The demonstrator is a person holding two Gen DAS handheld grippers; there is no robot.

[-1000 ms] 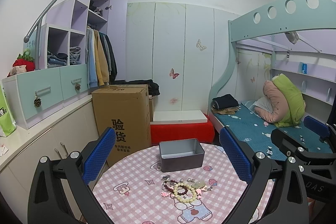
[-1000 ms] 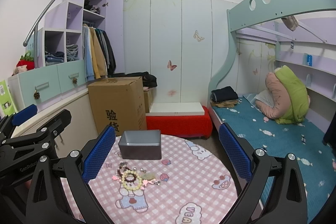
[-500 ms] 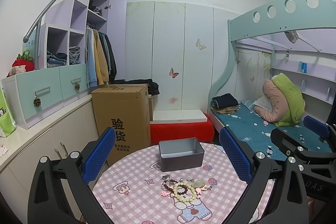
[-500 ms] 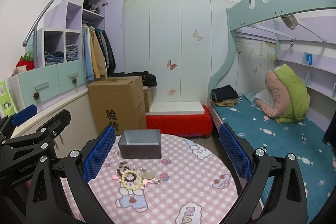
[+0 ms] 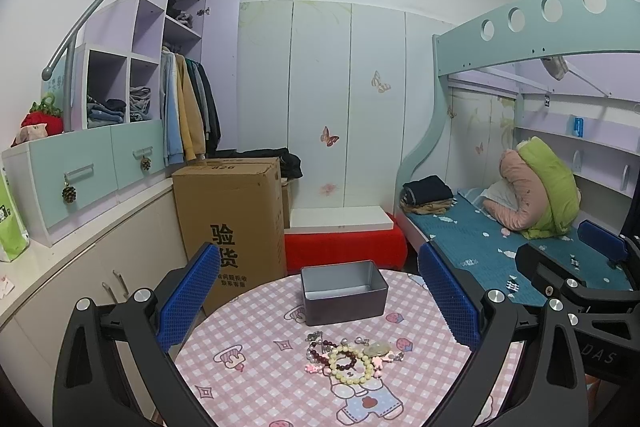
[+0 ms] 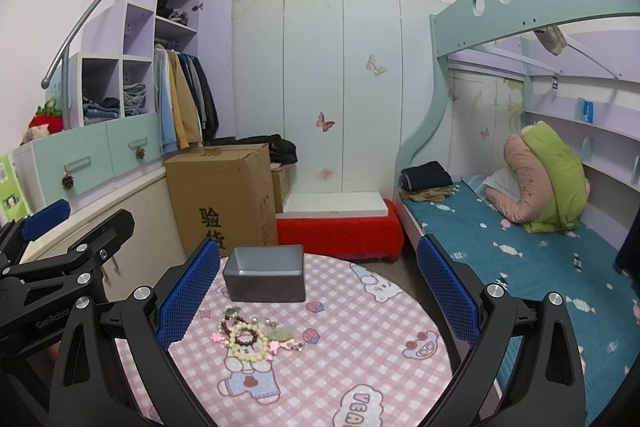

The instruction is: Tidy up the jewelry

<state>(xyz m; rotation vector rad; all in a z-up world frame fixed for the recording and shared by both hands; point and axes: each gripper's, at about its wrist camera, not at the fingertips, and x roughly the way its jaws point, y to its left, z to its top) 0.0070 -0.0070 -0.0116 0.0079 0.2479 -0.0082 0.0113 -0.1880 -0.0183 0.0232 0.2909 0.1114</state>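
A small pile of jewelry (image 5: pixel 347 357) lies on the round table with the pink checked cloth (image 5: pixel 260 367): a cream bead bracelet, a dark red bead bracelet and small pink charms. It also shows in the right wrist view (image 6: pixel 252 337). Behind it stands an open empty grey metal tin (image 5: pixel 344 291), also seen in the right wrist view (image 6: pixel 265 279). My left gripper (image 5: pixel 320 299) is open and empty, above the table's near side. My right gripper (image 6: pixel 318 291) is open and empty, to the right of the left one.
A tall cardboard box (image 5: pixel 234 227) stands behind the table at the left. A red-covered low bench (image 5: pixel 344 247) lies behind the table. A bunk bed (image 5: pixel 500 239) is at the right. Cabinets and drawers (image 5: pixel 80 167) run along the left wall.
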